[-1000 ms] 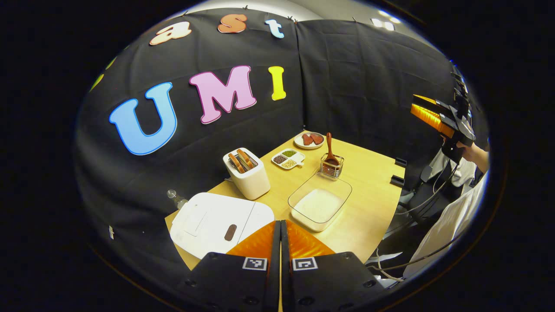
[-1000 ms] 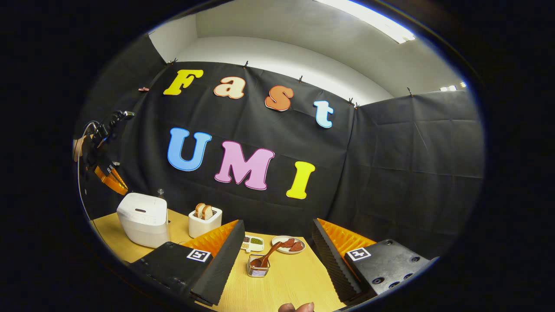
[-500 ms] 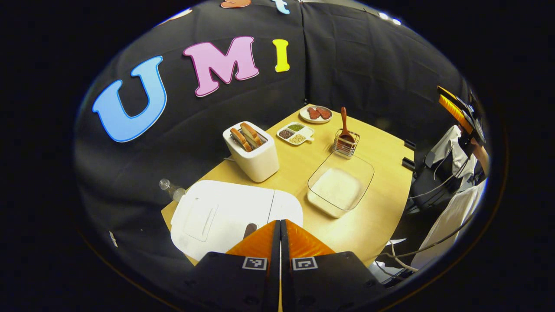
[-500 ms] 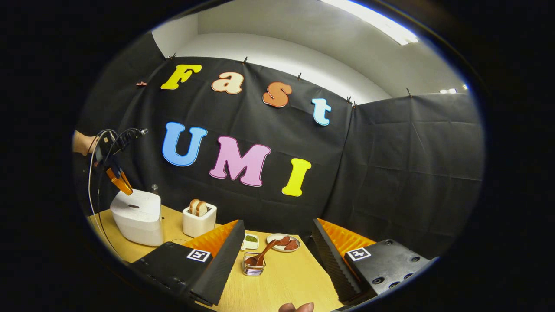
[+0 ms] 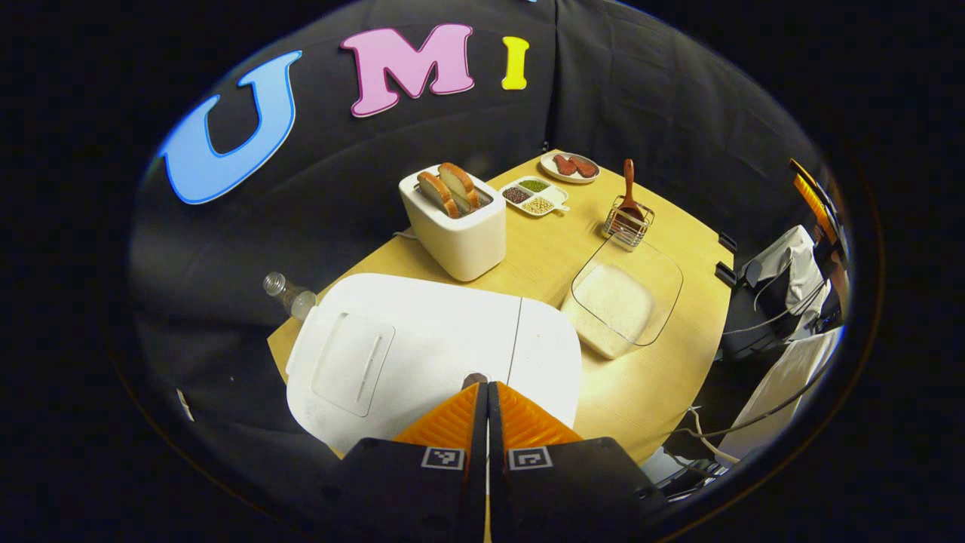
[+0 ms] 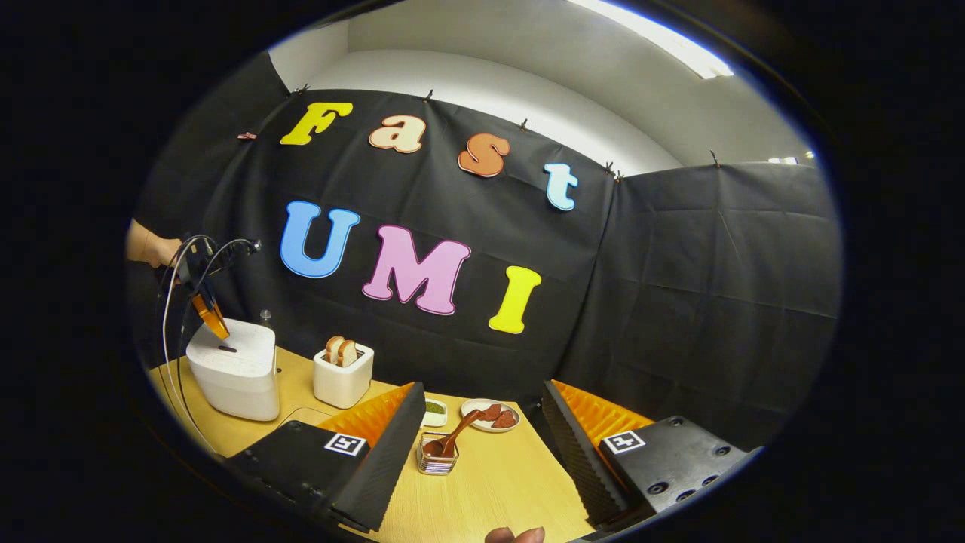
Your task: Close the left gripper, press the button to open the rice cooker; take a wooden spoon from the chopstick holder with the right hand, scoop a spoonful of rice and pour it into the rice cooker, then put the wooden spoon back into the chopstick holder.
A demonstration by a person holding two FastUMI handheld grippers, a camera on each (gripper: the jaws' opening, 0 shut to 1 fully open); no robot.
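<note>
Left gripper view: left gripper [image 5: 487,386], fingers pressed together, tips at the rice cooker [image 5: 422,354] button [image 5: 474,378]; right gripper [image 6: 482,422] spread wide above the surface [image 6: 490,483]

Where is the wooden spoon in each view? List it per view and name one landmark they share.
Left gripper view: wooden spoon upper right of centre, upright in the chopstick holder, beyond the rice tray.
Right gripper view: wooden spoon low, just left of centre, leaning in the holder between the open fingers.
Shared landmark: toaster.

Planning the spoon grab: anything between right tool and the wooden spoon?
Bare tabletop between right tool and wooden spoon in its chopstick holder, in the right gripper view.
</note>
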